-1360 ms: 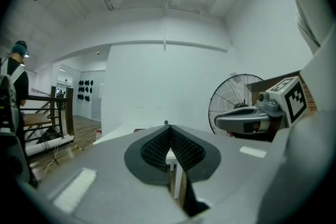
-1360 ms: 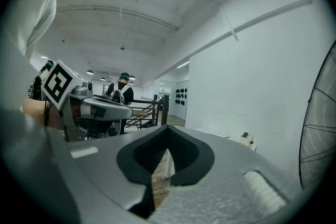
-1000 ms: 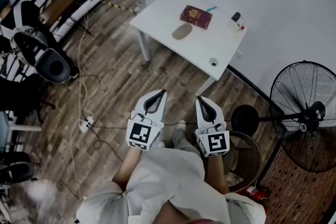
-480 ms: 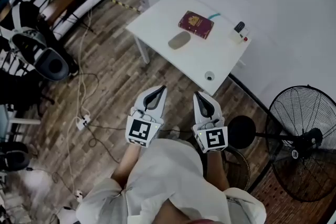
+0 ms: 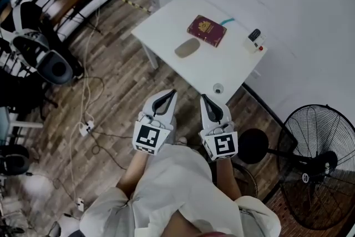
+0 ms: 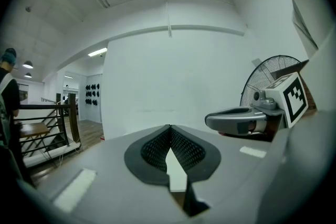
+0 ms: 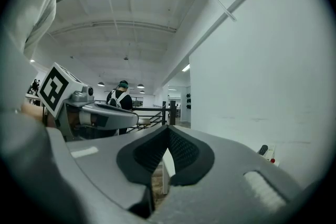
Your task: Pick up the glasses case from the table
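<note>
The left gripper (image 5: 172, 92) and right gripper (image 5: 203, 98) draw nearer the table (image 5: 166, 19); its near corner now lies just ahead of the right one.

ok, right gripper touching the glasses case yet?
Apart. Head view: the right gripper is at the near edge of the table, with bare tabletop between it and the glasses case.

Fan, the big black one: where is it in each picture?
Head view: the fan stands at the bottom right, on the floor.
Left gripper view: at the right edge, behind the right gripper.
Right gripper view: not in it.
Shared landmark: the white wall, seen in all three.
</note>
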A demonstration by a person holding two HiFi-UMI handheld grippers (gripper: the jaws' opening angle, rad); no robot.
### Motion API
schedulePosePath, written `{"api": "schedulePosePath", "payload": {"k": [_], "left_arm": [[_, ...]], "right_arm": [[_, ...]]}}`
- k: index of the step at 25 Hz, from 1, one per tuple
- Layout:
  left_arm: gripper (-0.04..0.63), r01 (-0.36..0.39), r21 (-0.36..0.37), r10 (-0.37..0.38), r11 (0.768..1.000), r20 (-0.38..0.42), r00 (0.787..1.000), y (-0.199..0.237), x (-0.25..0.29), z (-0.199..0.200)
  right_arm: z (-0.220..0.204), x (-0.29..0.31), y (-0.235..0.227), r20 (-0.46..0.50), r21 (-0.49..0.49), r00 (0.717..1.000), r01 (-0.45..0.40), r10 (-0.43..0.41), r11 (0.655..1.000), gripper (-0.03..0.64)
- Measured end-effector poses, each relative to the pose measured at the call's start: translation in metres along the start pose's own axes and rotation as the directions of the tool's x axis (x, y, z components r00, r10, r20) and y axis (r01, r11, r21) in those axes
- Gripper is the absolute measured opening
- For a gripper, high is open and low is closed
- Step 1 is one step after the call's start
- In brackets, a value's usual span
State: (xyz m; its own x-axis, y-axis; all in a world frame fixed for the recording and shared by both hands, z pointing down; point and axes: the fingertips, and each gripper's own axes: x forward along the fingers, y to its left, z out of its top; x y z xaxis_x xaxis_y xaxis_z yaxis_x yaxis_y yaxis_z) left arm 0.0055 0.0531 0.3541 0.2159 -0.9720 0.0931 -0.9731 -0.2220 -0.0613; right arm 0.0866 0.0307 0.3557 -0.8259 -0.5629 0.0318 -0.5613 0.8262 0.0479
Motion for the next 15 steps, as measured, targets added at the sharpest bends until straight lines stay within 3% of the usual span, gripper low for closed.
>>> {"api": "schedulePosePath", "payload": {"k": [7,15], "left_arm": [[0.017,0.023,0.008,-0.023,1.000,0.026,0.999,0.009,0.033,0.005],[0.017,0.049,-0.009,-0.049,0.999,0.027,0.998,0.052,0.079,-0.009]], "right_arm": [[-0.009,0.016,-0.028,-0.012,0.011,0.999,0.030,-0.030,0.999,0.005],[-0.020,0.056,-0.068,-0.036,0.007,0.994,0.100,-0.099,0.995,0.005]]}}
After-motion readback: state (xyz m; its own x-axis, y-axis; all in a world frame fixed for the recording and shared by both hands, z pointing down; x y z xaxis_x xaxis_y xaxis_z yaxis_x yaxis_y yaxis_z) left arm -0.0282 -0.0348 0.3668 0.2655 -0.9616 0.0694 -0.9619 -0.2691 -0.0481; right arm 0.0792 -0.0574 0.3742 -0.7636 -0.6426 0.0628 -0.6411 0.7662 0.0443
